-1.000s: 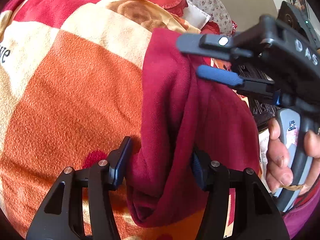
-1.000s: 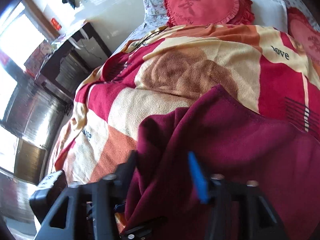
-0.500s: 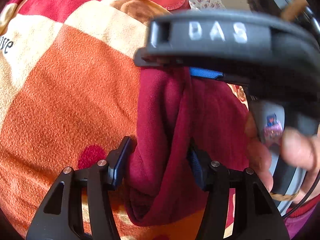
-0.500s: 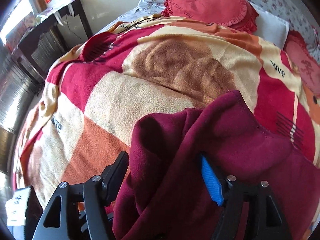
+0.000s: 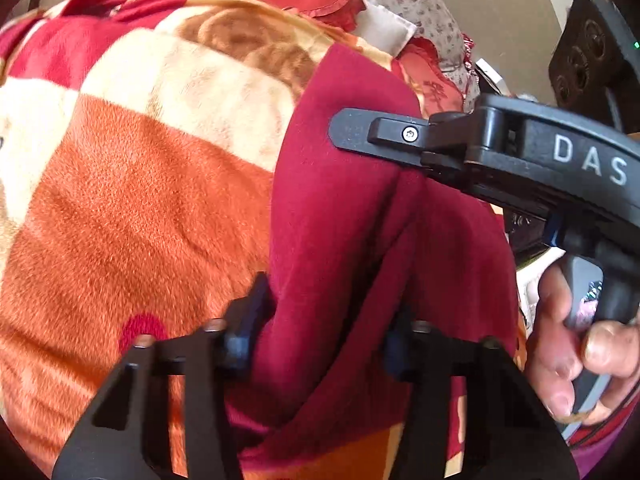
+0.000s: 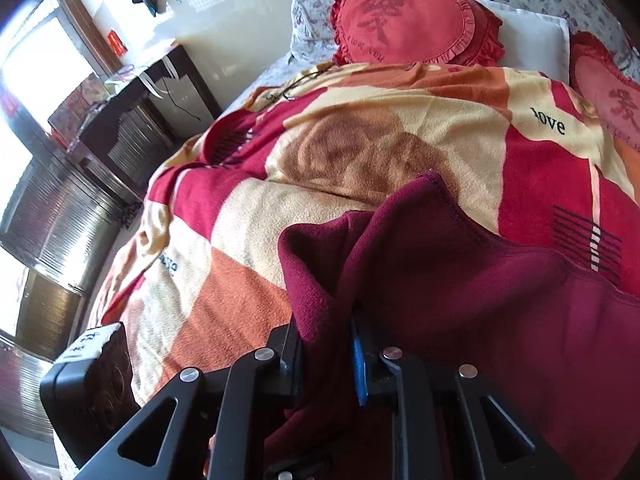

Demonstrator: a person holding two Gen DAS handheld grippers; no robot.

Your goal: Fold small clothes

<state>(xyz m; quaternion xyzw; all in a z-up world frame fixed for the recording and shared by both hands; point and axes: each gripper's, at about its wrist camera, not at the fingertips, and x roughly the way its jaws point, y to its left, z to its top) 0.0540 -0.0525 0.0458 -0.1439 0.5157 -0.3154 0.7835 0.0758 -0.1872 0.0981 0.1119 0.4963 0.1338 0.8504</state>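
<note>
Near the bed's (image 6: 256, 240) foot edge, the maroon garment (image 5: 352, 240) is now clamped by the narrowed right tool (image 6: 326, 354), while the left tool (image 5: 324, 328) stays clamped, readying a fold.

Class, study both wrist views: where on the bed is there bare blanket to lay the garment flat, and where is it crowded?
Free: the orange and cream blanket between the maroon fleece garment and the bed's dark-cabinet side. Crowded: the head end, with red heart-shaped cushions, and around the left gripper and right gripper, both in cloth.

Sunlit bedroom, dark dresser (image 6: 132, 128)
</note>
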